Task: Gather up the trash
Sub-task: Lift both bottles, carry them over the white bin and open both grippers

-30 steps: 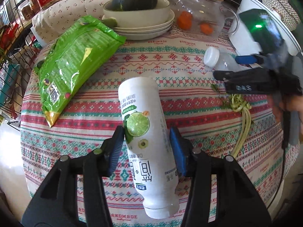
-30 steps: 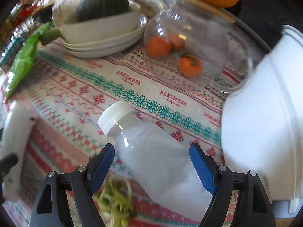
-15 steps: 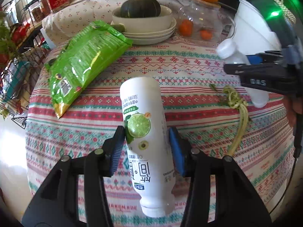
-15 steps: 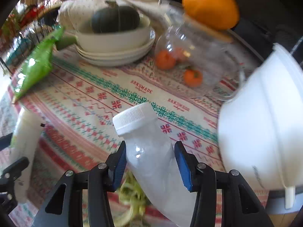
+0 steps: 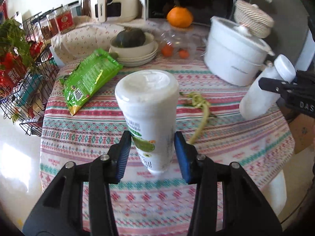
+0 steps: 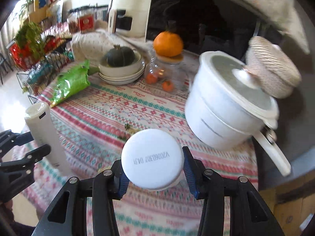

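Your left gripper (image 5: 151, 153) is squeezing the tall white drink bottle (image 5: 149, 116) with the lime picture on it, and the bottle is up in the air above the worktop (image 5: 110, 122), bottom end facing you. Your right gripper (image 6: 153, 167) is squeezing the small cloudy plastic bottle (image 6: 152, 159) with the white cap, and that one is lifted off the cloth too; all you see of it from that side is the round cap with printed numbers. So two bits of trash are picked up, but I think neither has gone anywhere yet, because no trash bin shows in either view. More is left on the worktop: the green snack bag (image 5: 90, 78) lies flat near the stack of plates, and the stringy green vegetable scrap (image 5: 198, 106) lies on the cloth between the two bottles. The white cooker pot (image 5: 234, 59), the bowl with the dark squash (image 5: 130, 37) and the glass jar of little oranges (image 6: 161, 74) do not look like trash, so those should stay. You look about halfway through.
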The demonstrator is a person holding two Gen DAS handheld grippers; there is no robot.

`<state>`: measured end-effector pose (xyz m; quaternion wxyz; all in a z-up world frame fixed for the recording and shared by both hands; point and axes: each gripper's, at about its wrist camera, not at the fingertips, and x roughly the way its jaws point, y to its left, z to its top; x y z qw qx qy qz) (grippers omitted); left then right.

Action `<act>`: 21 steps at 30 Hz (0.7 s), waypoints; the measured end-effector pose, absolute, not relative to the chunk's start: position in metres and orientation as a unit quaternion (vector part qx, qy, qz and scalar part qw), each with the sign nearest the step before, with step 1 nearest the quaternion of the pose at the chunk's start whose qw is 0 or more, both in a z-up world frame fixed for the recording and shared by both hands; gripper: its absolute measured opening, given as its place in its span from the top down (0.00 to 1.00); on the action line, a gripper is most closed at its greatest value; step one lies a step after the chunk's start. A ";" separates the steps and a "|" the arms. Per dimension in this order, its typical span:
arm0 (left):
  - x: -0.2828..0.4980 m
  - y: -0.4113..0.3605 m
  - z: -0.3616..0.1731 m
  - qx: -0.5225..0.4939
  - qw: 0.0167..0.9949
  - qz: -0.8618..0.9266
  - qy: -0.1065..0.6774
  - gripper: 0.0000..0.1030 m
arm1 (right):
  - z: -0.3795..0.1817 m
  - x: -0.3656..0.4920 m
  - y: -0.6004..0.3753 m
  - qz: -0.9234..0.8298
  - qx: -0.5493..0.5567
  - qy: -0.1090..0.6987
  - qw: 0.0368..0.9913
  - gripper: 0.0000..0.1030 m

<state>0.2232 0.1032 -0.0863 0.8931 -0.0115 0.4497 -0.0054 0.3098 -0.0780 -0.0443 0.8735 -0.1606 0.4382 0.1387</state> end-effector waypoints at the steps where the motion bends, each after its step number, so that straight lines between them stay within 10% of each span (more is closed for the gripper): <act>1: 0.218 0.100 -0.082 -0.012 0.896 -0.010 0.445 0.55 | -0.038 0.301 -0.084 0.138 -0.156 0.435 0.876 0.53; 21: 0.104 -0.006 -0.034 -0.005 0.917 -0.159 0.365 0.55 | 0.009 0.120 -0.216 0.089 -0.066 0.392 0.913 0.53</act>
